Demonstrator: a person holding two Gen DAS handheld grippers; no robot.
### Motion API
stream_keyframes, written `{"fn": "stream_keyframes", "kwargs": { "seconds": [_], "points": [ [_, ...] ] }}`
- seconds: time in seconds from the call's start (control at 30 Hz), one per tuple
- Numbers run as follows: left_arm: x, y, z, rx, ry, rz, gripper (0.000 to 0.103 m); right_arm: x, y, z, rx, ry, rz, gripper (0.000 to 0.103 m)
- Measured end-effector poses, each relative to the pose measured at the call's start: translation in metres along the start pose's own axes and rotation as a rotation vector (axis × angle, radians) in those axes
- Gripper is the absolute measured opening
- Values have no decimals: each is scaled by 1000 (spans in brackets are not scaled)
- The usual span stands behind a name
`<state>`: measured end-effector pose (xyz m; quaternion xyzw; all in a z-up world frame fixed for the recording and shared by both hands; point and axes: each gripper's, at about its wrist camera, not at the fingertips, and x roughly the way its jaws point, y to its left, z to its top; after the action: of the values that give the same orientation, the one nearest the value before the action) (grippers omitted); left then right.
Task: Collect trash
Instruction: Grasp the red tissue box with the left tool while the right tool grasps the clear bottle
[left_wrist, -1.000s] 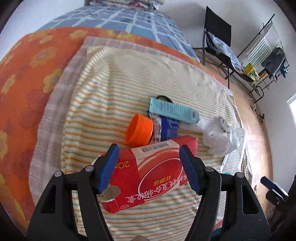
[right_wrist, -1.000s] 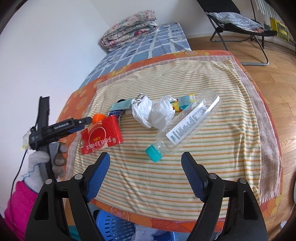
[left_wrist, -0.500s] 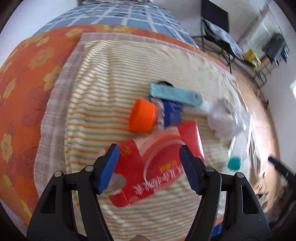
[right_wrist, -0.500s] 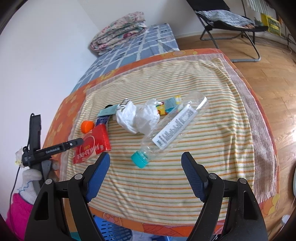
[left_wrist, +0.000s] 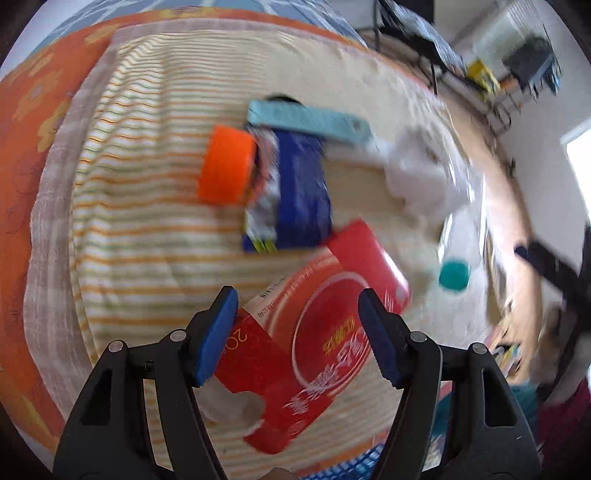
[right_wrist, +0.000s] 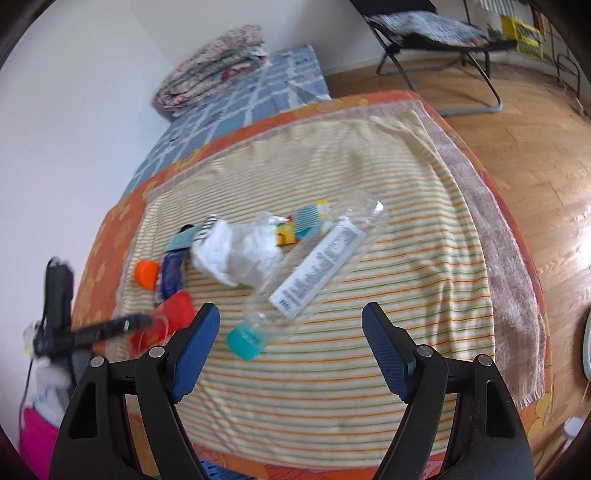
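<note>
A flat red cardboard box (left_wrist: 325, 332) lies on the striped towel (left_wrist: 147, 206), tilted between the spread pads of the left gripper (left_wrist: 297, 334); contact seems absent, though blur hides it. At 12 o'clock sit a round orange cap (left_wrist: 227, 164) and a blue wrapper (left_wrist: 301, 199). The right gripper (right_wrist: 290, 343) gapes wide, with a clear plastic bottle (right_wrist: 314, 273) at its 12.

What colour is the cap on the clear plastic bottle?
Teal. The cap on the clear plastic bottle shows best in the right wrist view.

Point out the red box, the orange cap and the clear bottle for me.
red box (left_wrist: 325, 325), left wrist view, on its printed top face.
orange cap (left_wrist: 226, 164), left wrist view, on its side wall.
clear bottle (right_wrist: 317, 264), right wrist view, on its white label.
</note>
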<state>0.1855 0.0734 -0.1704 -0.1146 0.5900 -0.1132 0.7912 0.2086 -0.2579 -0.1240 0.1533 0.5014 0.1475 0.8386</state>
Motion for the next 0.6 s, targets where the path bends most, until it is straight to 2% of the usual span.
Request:
{"fn": "stream_keyframes", "kwargs": {
  "seconds": [0.17, 0.23, 0.4, 0.5, 0.6],
  "points": [
    [7, -34, -14, 131, 29, 53, 71, 31, -20, 11, 130, 70, 7, 79],
    [12, -44, -19, 168, 35, 75, 83, 42, -25, 17, 159, 85, 2, 79],
    [22, -68, -23, 247, 40, 111, 86, 64, -34, 32, 248, 87, 2, 79],
    [30, -80, -26, 287, 34, 145, 94, 77, -35, 39, 274, 100, 15, 79],
    [40, -91, -29, 348, 60, 221, 95, 85, -32, 42, 261, 104, -12, 79]
  ]
}}
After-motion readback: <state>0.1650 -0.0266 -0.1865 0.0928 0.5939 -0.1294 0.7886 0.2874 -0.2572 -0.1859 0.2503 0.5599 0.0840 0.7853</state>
